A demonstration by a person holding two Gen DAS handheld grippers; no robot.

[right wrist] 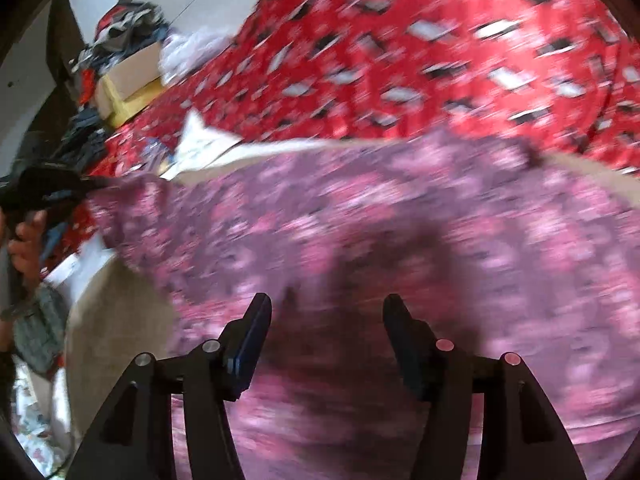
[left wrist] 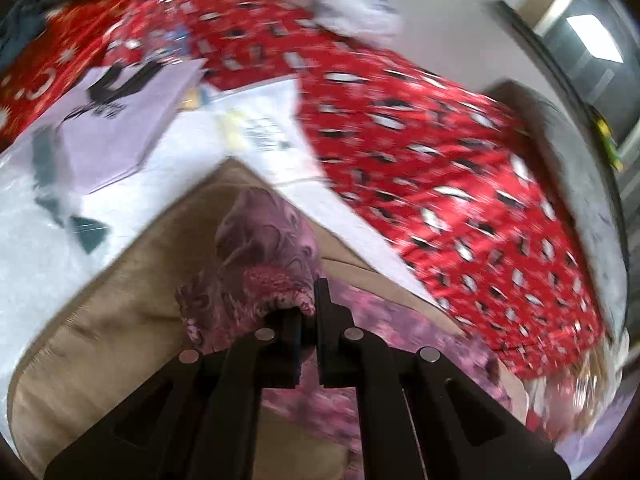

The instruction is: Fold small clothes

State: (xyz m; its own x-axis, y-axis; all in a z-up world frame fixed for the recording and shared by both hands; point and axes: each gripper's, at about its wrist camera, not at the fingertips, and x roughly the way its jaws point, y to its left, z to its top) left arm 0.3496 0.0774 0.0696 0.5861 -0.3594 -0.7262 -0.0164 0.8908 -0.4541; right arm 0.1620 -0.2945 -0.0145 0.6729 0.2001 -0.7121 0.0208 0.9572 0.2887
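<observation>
At the far corner of the work surface, in the right wrist view, stands a cardboard box [right wrist: 132, 66] heaped with dark, jumbled clothes [right wrist: 128, 24] that spill over its rim; single items cannot be told apart through the blur. More dark clothing [right wrist: 86, 136] lies piled just beside the box. No other container is visible in either view.

The task item is a pink and purple patterned garment [right wrist: 360, 232]. It lies on a beige pad [left wrist: 120, 280] set over a red patterned cloth [left wrist: 440, 152]. In the right wrist view its long axis runs across the frame from left to right, with the left end raised off the pad and the right part lying flat. Which end is neck or hem cannot be told.

The left gripper [left wrist: 308, 304] has its jaws pressed together on a bunched edge of the garment, the fabric gathered up in front of the fingertips. In the right wrist view the same gripper [right wrist: 44, 188] shows at the left edge, held in a hand [right wrist: 24, 248], with the garment's end hanging from it.

The right gripper [right wrist: 326, 320] stands spread above the flat middle of the garment; its fingers [right wrist: 252, 332] grip nothing.

White printed items [left wrist: 116, 124] lie on the surface beyond the pad.
</observation>
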